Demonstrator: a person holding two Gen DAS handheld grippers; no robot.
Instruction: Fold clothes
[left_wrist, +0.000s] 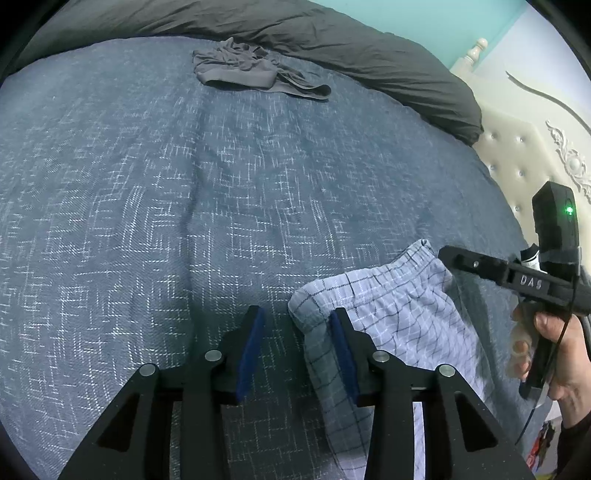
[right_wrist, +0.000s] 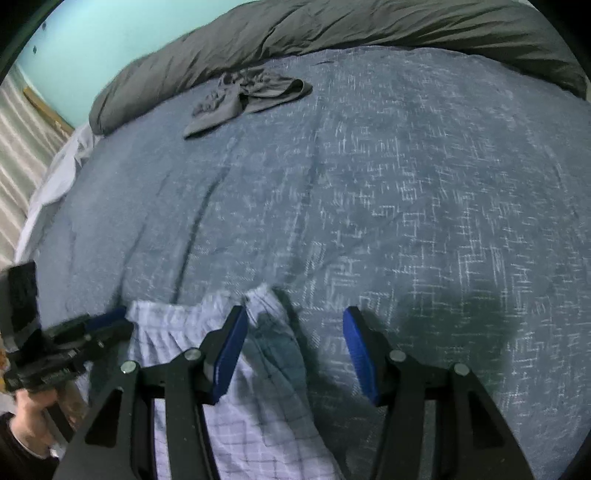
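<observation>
Light blue checked shorts (left_wrist: 399, 306) lie with their elastic waistband on the blue patterned bedspread (left_wrist: 184, 203). My left gripper (left_wrist: 297, 332) stands open; the folded left corner of the waistband lies between its jaws, against the right pad (left_wrist: 341, 350), and the left pad stands clear of it. In the right wrist view the shorts (right_wrist: 255, 387) pass under my right gripper (right_wrist: 295, 332), which is open, with the cloth next to its left pad (right_wrist: 229, 354). The right gripper (left_wrist: 448, 254) hovers over the shorts' right side, held by a hand (left_wrist: 554, 343). The left gripper (right_wrist: 110, 321) shows at the left.
A crumpled grey garment (left_wrist: 251, 70) (right_wrist: 247, 99) lies far back on the bed. Behind it a dark grey duvet (left_wrist: 369, 48) (right_wrist: 332, 29) is bunched along the edge. A cream tufted headboard (left_wrist: 517, 155) stands at the right. Open bedspread (right_wrist: 406, 203) stretches between.
</observation>
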